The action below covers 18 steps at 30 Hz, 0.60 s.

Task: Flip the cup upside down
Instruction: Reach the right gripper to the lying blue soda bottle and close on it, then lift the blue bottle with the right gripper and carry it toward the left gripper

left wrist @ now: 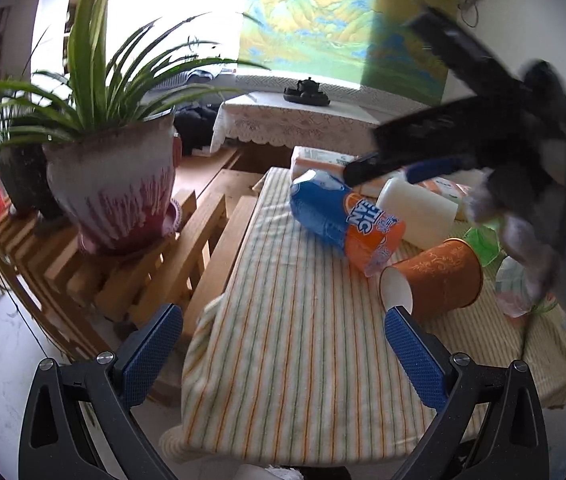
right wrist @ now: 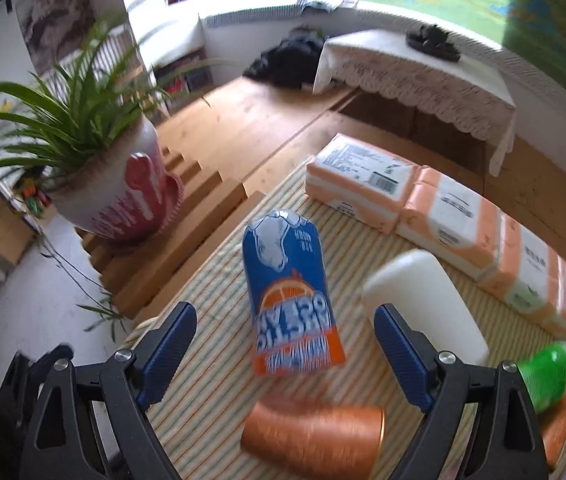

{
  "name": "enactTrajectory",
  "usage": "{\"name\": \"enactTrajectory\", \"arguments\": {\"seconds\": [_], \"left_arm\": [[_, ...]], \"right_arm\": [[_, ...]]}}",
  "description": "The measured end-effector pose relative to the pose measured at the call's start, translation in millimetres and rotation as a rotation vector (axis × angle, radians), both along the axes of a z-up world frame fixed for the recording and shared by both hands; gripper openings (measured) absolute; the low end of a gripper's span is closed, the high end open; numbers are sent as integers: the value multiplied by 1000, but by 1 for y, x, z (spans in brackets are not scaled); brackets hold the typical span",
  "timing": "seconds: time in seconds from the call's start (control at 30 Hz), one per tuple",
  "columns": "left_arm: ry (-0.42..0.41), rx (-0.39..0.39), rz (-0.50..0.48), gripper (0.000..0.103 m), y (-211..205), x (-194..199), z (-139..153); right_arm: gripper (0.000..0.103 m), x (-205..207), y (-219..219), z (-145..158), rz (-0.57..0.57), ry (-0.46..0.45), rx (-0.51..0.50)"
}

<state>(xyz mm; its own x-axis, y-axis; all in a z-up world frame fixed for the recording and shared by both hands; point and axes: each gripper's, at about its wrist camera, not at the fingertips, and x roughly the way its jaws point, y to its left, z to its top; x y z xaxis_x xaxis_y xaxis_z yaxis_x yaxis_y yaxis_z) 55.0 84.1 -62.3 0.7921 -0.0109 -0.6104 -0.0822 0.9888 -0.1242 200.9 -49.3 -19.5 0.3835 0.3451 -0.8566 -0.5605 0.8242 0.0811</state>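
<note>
Several cups lie on their sides on the striped tablecloth (left wrist: 283,380). A blue and orange printed cup (right wrist: 291,296) lies straight ahead of my right gripper (right wrist: 285,316), which is open and empty above it. An orange paper cup (right wrist: 315,432) lies nearer, below that gripper. In the left wrist view the orange paper cup (left wrist: 435,276) has its mouth turned left, just beyond the right finger of my open left gripper (left wrist: 283,320). The right gripper's black fingers (left wrist: 423,140) hover blurred over the blue and orange cup (left wrist: 347,220).
A white cup (right wrist: 423,304) and a green cup (right wrist: 551,372) lie at the right. Tissue packs (right wrist: 443,208) line the cloth's far edge. A potted plant (left wrist: 115,184) stands on a wooden rack at the left. A grey sleeve (left wrist: 555,232) fills the right side.
</note>
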Motion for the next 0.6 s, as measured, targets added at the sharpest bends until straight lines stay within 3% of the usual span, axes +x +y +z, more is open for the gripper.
{"name": "enactTrajectory", "arguments": {"seconds": [0.27,0.4,0.53,0.6], "left_arm": [[-11,-1,52,102,18,-3,-3],[-11,-7,62,102,24,-3,-4],[-11,-8,69,102,27,-3,-5],[-13,-7,73,102,28,-4,-5]], "right_arm": [[87,39,38,-30,47,70,-152],[81,42,50,-42,71,86,-198],[66,42,63,-54,101,87,-257],[63,41,67,-56,109,73,-278]]}}
